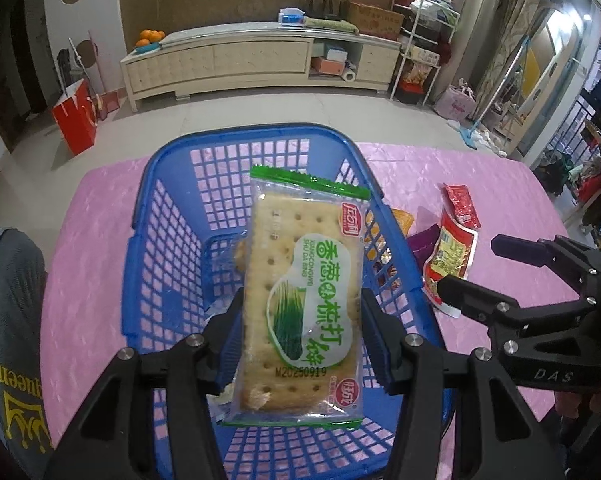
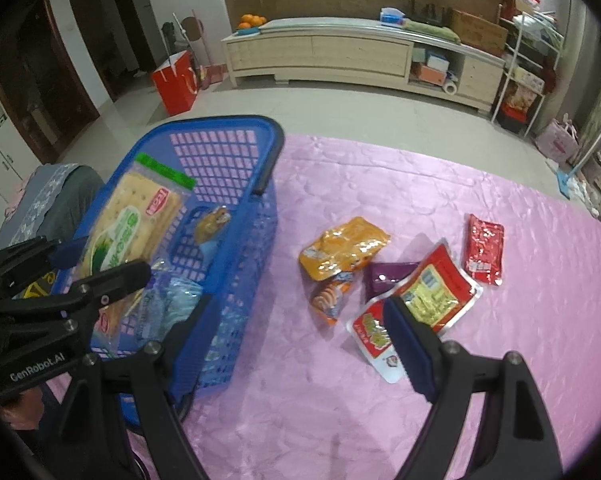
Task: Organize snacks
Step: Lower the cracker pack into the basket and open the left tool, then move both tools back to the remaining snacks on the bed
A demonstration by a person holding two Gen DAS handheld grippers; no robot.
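Note:
A cracker packet (image 1: pixel 300 280) with green ends stands upright between the pads of my left gripper (image 1: pixel 302 300), above the inside of the blue mesh basket (image 1: pixel 260 130). Both pads touch its sides. The right wrist view shows the same packet (image 2: pixel 136 216) over the basket (image 2: pixel 228 128), which holds a small brown snack (image 2: pixel 212 220) and clear bluish wrappers (image 2: pixel 176 304). My right gripper (image 2: pixel 300 304) is open over the pink table, with nothing between its fingers. Its right finger lies over a red-and-yellow pouch (image 2: pixel 428 300).
On the pink tablecloth (image 2: pixel 380 400), right of the basket, lie an orange packet (image 2: pixel 344 248), a small orange-white one (image 2: pixel 332 300), a purple one (image 2: pixel 388 280) and a small red one (image 2: pixel 484 254). Grey clothing (image 1: pixel 12 320) of a person is at the left.

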